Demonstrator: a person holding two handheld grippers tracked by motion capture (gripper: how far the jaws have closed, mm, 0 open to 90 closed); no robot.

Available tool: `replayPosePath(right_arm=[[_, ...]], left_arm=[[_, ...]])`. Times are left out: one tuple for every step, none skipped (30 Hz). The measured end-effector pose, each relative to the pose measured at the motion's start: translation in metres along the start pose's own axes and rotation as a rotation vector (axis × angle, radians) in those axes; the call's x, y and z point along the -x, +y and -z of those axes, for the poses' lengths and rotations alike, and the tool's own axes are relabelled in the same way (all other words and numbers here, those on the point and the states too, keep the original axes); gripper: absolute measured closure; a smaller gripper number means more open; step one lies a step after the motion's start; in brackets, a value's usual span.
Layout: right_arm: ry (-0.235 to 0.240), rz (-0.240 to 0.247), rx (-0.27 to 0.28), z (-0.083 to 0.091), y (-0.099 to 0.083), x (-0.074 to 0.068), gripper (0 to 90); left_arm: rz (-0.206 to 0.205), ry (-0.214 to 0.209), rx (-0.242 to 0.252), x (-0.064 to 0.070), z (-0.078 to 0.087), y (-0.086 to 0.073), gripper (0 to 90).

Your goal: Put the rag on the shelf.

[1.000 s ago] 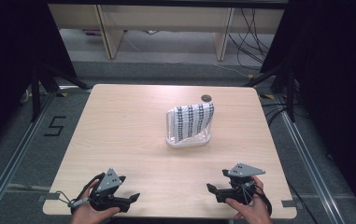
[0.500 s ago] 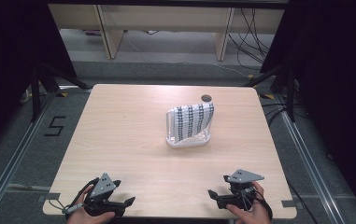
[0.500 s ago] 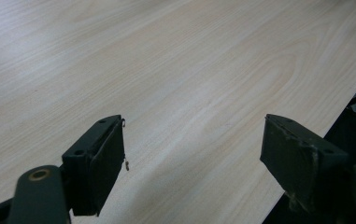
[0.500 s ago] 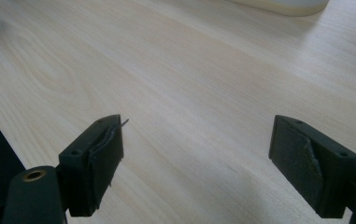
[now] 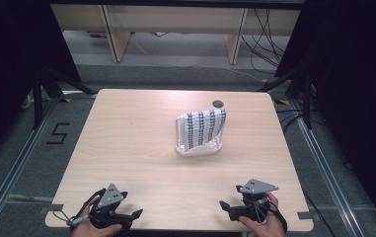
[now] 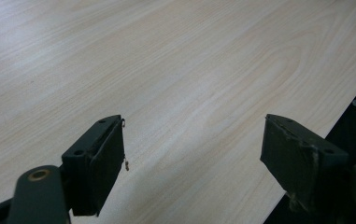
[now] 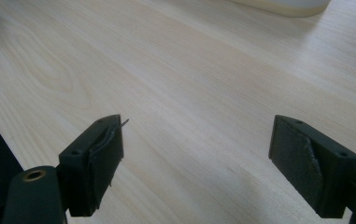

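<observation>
A black-and-white patterned cloth (image 5: 203,127) hangs over a white rack-like stand (image 5: 199,148) at the middle of the wooden table (image 5: 126,138). My left gripper (image 5: 135,215) rests at the table's near left edge, held by a hand, and points right. In the left gripper view it (image 6: 192,158) stands open over bare wood. My right gripper (image 5: 222,206) is at the near right edge and points left. In the right gripper view it (image 7: 196,161) is open with nothing between its jaws, and the stand's white base (image 7: 283,5) shows at the top.
A small dark round hole (image 5: 218,103) sits in the table behind the cloth. Beyond the far edge stand wooden furniture legs (image 5: 111,34) and loose cables (image 5: 259,44). Metal rails (image 5: 13,168) run along the floor on both sides, with a "5" mark (image 5: 57,133) at the left.
Both grippers have drawn back toward the table's near edge and sit lower in the high view. The cloth and stand have not moved.
</observation>
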State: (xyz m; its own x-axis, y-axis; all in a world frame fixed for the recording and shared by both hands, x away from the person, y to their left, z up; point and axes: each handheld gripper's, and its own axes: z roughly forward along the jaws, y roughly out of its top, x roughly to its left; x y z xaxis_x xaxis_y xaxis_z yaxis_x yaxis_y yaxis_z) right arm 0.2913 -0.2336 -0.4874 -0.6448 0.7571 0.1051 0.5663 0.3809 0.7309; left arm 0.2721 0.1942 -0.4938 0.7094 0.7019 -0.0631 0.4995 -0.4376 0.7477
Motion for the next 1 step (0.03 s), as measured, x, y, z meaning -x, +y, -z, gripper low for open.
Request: replayPosePath(right_arm=[[0.000,0.009,-0.003,0.0001,0.0002,0.0013,19.0]], left_arm=[[0.008,0.006,-0.004,0.0004,0.0002,0.0000,20.9]])
